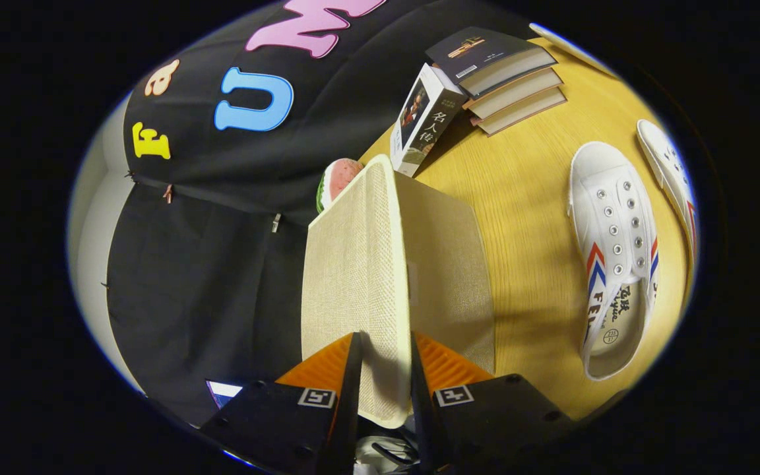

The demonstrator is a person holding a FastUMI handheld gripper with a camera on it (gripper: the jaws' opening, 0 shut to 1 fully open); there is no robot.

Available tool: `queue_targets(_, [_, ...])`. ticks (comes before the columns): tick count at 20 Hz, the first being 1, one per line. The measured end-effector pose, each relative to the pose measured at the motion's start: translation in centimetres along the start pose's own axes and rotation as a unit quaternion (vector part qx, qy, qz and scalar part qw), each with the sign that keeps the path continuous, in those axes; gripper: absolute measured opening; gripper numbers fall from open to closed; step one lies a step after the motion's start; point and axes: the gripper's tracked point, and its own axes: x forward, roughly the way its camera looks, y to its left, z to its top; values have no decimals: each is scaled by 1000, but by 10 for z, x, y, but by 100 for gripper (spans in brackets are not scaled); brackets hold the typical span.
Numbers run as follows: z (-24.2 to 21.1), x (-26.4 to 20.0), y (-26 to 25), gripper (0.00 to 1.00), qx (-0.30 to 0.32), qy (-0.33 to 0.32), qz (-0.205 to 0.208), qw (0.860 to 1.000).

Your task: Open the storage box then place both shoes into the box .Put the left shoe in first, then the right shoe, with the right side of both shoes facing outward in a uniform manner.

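The claw (385, 369) is clamped on the edge of the storage box's lid (353, 264), a woven beige flap with a pale trim, and both fingers press on the trim with only the lid's thickness between them. The view is rolled sideways, so the lid runs from the fingers toward twelve o'clock, and it stands lifted away from the box body (449, 270), whose beige side lies just at three o'clock of it. This looks like the opening step, the first part of the task, with the lid part-way swung and no shoe in the box yet. The next move seems to call for carrying the lid fully back until it stays open by itself, then letting go and turning to the shoes. Beyond the lid's far end, at about eleven o'clock, a slice of toy watermelon (337, 179) peeks out. At twelve to one o'clock a boxed book (425, 126) leans on the wooden surface (525, 198), and a stack of three books (502, 76) lies just beyond it. At three o'clock, well apart from the box, a white canvas shoe (612, 251) with red and blue stripes lies on the surface, and the second shoe (671, 173) lies just beyond it, farther out. Which of them is the left shoe I cannot tell from here.
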Motion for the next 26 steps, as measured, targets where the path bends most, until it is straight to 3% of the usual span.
queue_targets(1, [0, 0, 0, 25, 3, 3, 3, 1000])
queue_targets(2, [1, -1, 0, 25, 4, 0, 0, 1000])
queue_targets(4, [0, -3, 1, 9, -4, 5, -2, 1000])
queue_targets(6, [-1, -4, 0, 6, -21, 5, -6, 1000])
queue_targets(14, [-2, -10, 8, 6, -46, -3, -22, 999])
queue_targets(26, [-1, -14, 125, 6, -103, -3, 45, 994])
